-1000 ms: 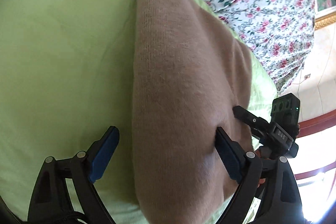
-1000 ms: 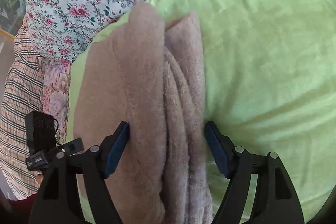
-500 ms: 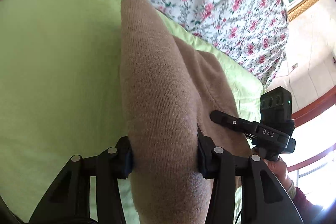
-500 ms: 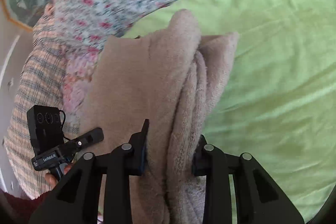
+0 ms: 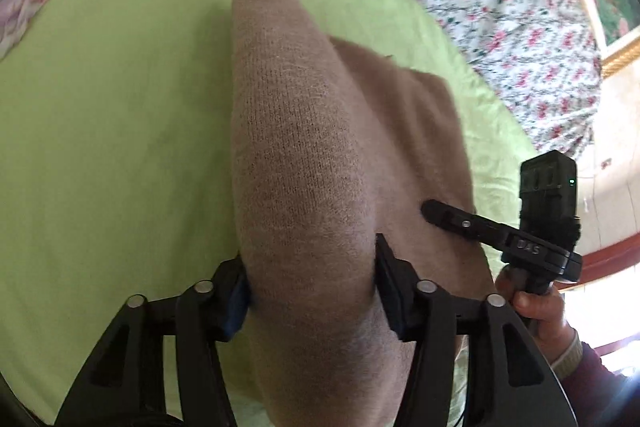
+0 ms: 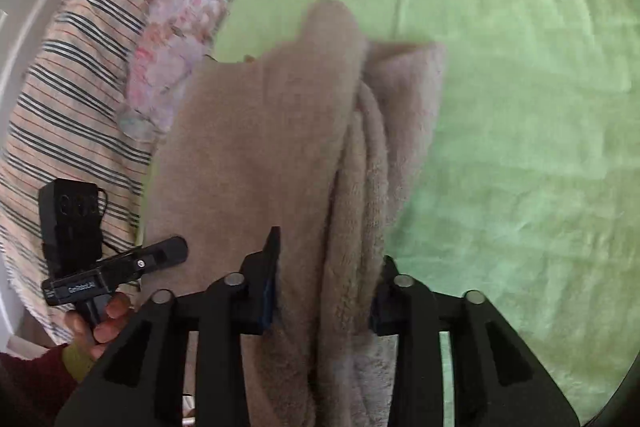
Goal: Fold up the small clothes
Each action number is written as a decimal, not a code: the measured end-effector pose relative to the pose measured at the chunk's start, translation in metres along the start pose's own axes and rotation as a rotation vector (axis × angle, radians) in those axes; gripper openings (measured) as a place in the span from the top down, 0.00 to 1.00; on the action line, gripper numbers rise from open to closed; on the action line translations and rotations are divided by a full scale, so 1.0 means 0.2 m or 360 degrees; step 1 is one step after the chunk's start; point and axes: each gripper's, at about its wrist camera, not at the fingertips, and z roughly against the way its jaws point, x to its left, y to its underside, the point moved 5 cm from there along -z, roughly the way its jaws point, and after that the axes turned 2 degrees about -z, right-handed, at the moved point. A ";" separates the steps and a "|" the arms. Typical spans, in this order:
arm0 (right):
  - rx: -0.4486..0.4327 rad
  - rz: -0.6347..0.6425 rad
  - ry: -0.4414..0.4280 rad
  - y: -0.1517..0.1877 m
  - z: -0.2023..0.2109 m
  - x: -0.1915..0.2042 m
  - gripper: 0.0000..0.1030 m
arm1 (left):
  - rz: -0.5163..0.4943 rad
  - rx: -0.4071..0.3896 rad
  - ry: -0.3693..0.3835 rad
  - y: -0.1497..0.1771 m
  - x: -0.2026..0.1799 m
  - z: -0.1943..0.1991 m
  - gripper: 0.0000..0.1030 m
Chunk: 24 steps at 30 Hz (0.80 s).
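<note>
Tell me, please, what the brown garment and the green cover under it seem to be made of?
Brown garment: probably a knitted wool or acrylic yarn, matte and slightly fuzzy; fine knit rows show in the left wrist view, and a fluffier pile on its folded layers in the right wrist view. Green cover: likely a soft woven or brushed cloth, matte, with shallow creases.

The left hand-held gripper (image 5: 312, 291) pointed steeply downward, both pads pressed into a thick fold of the tan knit garment (image 5: 304, 155) bunched between them; its jaws had just been opening a little, yet stayed in contact with the cloth. The right hand-held gripper (image 6: 324, 291) was angled down likewise, clamped on the garment's fluffy edge, its jaws also having just eased wider. Each showed in the other's view, gripped by a bare hand (image 5: 536, 311) with a dark red sleeve, on opposite sides of the garment.
</note>
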 end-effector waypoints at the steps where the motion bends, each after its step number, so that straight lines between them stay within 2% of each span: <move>1: -0.0004 -0.0024 0.0005 0.00 0.02 -0.01 0.54 | 0.0028 -0.0014 0.0017 0.00 0.00 0.01 0.38; 3: -0.0043 -0.0019 0.0078 -0.02 0.09 -0.01 0.49 | 0.0046 -0.0050 0.0029 -0.02 0.03 0.07 0.32; 5: -0.0146 0.0018 0.0157 -0.06 0.20 0.00 0.49 | 0.0035 -0.0108 0.0001 -0.06 0.05 0.12 0.27; 7: -0.0310 0.0066 0.0193 -0.12 0.32 0.04 0.49 | 0.0040 -0.0140 -0.0002 -0.10 0.07 0.15 0.27; 9: -0.0348 0.0099 0.0180 -0.19 0.32 0.09 0.49 | 0.0054 -0.0155 -0.0015 -0.14 0.10 0.17 0.27; 10: -0.0322 0.0101 0.0184 -0.23 0.29 0.10 0.49 | 0.0061 -0.0164 -0.0033 -0.17 0.11 0.17 0.27; 11: -0.0298 0.0101 0.0194 -0.26 0.25 0.11 0.51 | 0.0067 -0.0172 -0.0047 -0.19 0.11 0.17 0.27; 13: -0.0231 0.0093 0.0195 -0.31 0.15 0.11 0.62 | 0.0077 -0.0191 -0.0086 -0.22 0.14 0.17 0.27; 14: -0.0204 0.0084 0.0205 -0.32 0.11 0.11 0.81 | 0.0081 -0.0193 -0.0101 -0.22 0.15 0.16 0.27; 15: -0.0193 0.0095 0.0242 -0.33 0.08 0.13 0.89 | 0.0081 -0.0193 -0.0123 -0.24 0.13 0.13 0.30; 18: -0.0364 0.0167 0.0250 -0.36 0.22 0.20 0.91 | -0.0013 -0.0193 -0.0208 -0.26 0.05 0.10 0.42; 20: -0.0418 0.0154 0.0278 -0.39 0.27 0.19 0.91 | -0.0091 -0.0206 -0.0278 -0.29 -0.01 0.08 0.42; 24: -0.0244 0.0028 0.0370 -0.39 0.10 0.00 0.91 | -0.0176 -0.0150 -0.0351 -0.27 -0.05 -0.01 0.42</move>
